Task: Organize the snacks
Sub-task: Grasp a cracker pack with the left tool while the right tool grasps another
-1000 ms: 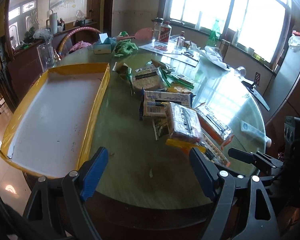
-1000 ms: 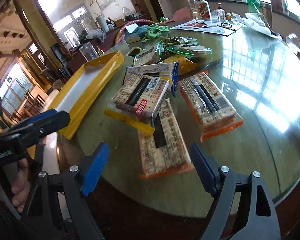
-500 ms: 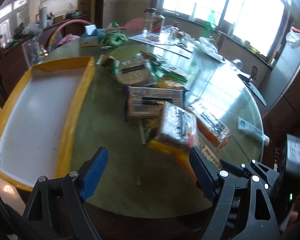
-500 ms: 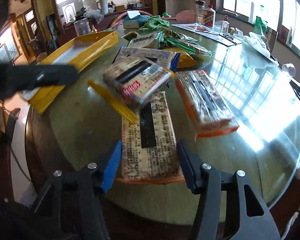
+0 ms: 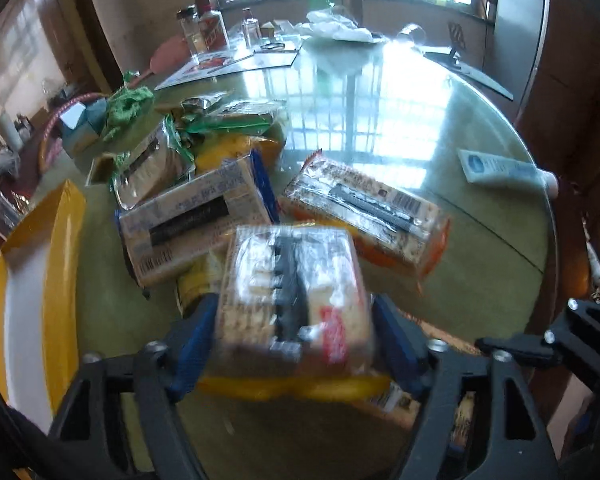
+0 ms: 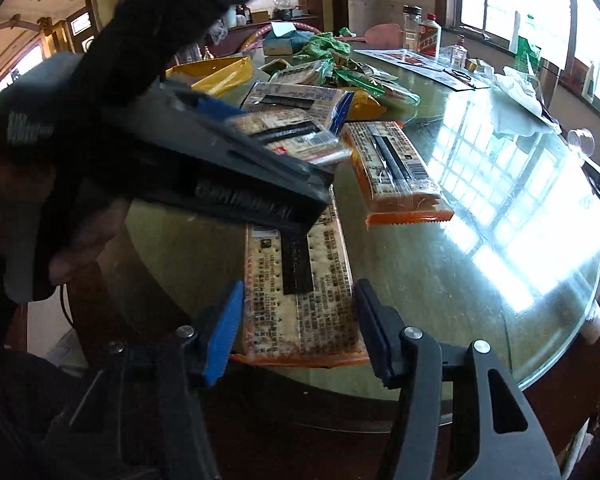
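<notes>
My left gripper (image 5: 294, 344) is closed around a yellow-edged cracker pack (image 5: 296, 300), its blue pads pressing both sides. The same pack (image 6: 292, 140) and the left gripper's body (image 6: 204, 168) fill the left of the right wrist view. My right gripper (image 6: 298, 328) straddles the near end of an orange-edged cracker pack (image 6: 300, 280) lying on the glass table; its pads sit at the pack's sides. A yellow tray (image 5: 32, 280) with a white floor lies at the left. More snack packs (image 5: 196, 216) lie piled in the middle.
A second orange-edged pack (image 5: 364, 208) lies right of the pile. A white tube (image 5: 504, 168) lies near the table's right edge. Bottles (image 5: 208, 32), papers, a green cloth (image 5: 128, 104) and a tissue box stand at the far side. The table's front edge (image 6: 380, 392) is close.
My left gripper moved forward and right to the pile and closed on the yellow-edged pack. My right gripper narrowed around the near orange-edged pack's end. The left gripper's body now crosses the right wrist view.
</notes>
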Demonstrator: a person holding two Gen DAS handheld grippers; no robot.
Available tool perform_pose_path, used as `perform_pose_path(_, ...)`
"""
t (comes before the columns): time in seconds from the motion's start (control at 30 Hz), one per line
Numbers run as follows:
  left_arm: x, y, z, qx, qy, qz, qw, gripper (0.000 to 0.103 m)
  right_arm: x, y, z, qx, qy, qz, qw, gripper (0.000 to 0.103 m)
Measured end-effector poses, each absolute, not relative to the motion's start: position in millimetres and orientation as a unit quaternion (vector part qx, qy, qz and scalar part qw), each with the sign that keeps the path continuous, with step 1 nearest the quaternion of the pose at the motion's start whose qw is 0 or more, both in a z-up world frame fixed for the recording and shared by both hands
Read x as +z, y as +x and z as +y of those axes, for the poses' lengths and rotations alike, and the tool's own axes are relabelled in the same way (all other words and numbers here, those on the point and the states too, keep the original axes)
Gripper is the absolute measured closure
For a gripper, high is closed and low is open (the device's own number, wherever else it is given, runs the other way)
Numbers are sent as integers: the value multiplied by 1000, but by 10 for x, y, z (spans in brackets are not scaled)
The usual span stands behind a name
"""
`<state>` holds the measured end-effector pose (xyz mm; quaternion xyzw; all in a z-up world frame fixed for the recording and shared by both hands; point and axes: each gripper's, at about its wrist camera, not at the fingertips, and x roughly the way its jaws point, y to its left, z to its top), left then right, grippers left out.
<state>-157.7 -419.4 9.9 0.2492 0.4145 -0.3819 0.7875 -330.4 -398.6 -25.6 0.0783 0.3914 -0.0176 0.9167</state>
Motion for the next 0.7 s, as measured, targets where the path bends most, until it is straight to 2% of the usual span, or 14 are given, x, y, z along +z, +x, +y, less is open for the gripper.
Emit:
perform_pose_path(0.23, 182, -1494, -3559, -385, 133, 462, 788, 35, -271, -3276, -4025, -5, 71, 394, 916, 44)
perform_pose_path(0.43, 198, -1558, -3178, -376, 91, 473, 792, 35, -344, -3133, -3910, -13, 49, 412, 910, 30)
perform_pose_path(0.53, 174, -1573, -3119, -377, 93, 475, 790, 35, -340, -3009, -3866, -20, 48, 421, 906, 31)
perform_pose_path(0.63, 175, -1552, -3083, -390, 81, 477, 783, 35, -325, -2961, -3912, -35, 57, 424, 903, 45)
perform_pose_path(0.7, 143, -1550, -3094, -386, 87, 480, 783, 35, -319, -2939, -3964, -34, 74, 426, 901, 45)
